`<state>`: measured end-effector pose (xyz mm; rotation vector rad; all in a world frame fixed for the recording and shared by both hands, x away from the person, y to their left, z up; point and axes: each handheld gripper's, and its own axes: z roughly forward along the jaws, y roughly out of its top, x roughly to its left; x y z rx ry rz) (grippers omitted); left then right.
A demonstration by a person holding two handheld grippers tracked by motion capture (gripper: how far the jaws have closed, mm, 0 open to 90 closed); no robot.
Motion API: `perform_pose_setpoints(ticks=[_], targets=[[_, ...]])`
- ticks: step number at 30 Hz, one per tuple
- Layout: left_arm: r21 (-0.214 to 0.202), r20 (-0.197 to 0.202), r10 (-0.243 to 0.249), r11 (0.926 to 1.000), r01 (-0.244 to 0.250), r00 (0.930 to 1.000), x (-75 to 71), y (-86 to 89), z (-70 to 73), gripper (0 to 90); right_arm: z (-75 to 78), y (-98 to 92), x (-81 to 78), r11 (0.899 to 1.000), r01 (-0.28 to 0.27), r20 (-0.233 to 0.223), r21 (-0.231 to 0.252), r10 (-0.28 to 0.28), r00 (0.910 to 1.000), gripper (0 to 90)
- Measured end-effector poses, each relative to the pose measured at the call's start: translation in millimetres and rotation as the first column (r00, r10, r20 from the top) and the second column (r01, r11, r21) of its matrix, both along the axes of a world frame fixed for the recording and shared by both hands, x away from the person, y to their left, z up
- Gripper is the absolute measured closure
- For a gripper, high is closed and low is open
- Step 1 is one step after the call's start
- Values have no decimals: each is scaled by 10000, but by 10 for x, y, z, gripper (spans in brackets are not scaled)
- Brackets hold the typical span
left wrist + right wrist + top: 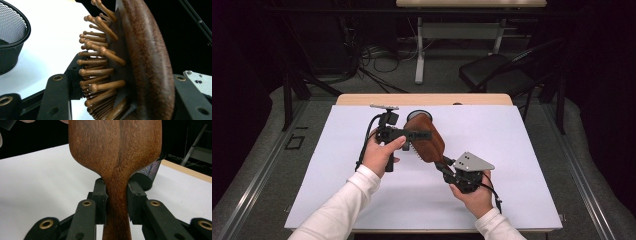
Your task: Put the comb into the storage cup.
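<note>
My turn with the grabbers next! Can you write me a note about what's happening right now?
Right gripper: shut on the handle of the wooden hairbrush, held up off the white table.
Left gripper: shut across the brush's head, one jaw among the bristles, the other on its wooden back.
Black mesh basket: on the table just behind the brush.
Done: brush lifted and gripped by both grippers.
Left: probably putting the brush in the basket; it isn't in yet.
</note>
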<state>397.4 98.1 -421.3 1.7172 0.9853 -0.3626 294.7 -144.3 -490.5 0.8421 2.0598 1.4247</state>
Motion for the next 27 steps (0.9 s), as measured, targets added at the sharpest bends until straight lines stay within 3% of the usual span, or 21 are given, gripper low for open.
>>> perform_pose_setpoints(ticks=[18,27], targets=[[-30,-701,457,9989,-460,9965,-35,-1,18,473,-11,6,0,10000,-49,-43,36,49,10000,717],[30,-1140,655,9978,-656,9913,-20,2,9,483,-17,9,8,9999,-49,-177,90,51,9998,715]])
